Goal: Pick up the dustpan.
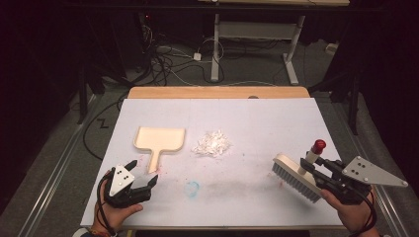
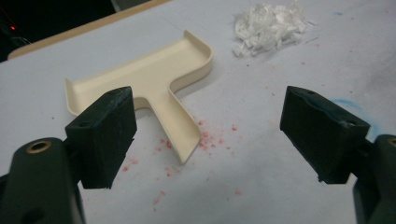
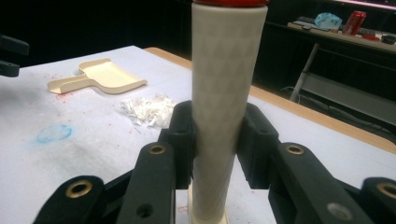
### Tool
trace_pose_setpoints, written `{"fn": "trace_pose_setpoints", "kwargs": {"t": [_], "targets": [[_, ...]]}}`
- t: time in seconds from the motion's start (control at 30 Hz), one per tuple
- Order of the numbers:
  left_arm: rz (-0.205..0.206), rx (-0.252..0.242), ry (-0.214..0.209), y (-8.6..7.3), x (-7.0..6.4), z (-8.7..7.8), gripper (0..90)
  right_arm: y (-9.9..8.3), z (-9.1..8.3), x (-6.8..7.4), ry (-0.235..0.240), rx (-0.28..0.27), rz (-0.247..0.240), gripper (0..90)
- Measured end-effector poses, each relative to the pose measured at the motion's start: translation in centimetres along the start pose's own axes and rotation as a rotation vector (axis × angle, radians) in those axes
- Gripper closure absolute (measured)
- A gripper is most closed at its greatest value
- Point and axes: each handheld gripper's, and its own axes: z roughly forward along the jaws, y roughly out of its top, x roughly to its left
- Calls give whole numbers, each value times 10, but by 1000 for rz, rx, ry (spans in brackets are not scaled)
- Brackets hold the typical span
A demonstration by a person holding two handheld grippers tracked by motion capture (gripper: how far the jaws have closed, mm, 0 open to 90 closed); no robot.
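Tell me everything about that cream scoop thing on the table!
The dustpan is cream-coloured and looks like smooth plastic. It has a wide flat tray with a low raised rim and a narrow handle pointing toward the person. It lies flat on the white table, left of the white shreds. Nothing grips it; the open left hand-held gripper hovers near its handle.
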Motion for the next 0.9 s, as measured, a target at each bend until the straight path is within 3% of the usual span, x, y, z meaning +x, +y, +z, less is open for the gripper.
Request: {"fn": "trace_pose_setpoints", "kwargs": {"t": [0.13,0.37,0.4,0.47,0.53,0.63,0.8,0.9], "targets": [[-11,11,1,-5,5,4,183,1,2,-1,-6,16,21,705],[-45,51,22,-11,10,2,184,5,7,-2,6,14,2,706],[-81,97,33,-13,12,4,187,5,7,-1,9,13,-1,706],[-112,151,47,-16,15,8,199,6,8,0,12,14,-6,705],[-159,161,26,-16,18,7,199,6,9,1,15,19,-13,706],[-173,145,8,-10,15,7,198,5,11,1,12,28,-21,705],[-142,188,55,12,6,32,205,3,15,-4,12,41,-6,705],[-183,233,91,21,10,58,218,3,17,-4,10,47,-4,705]]}}
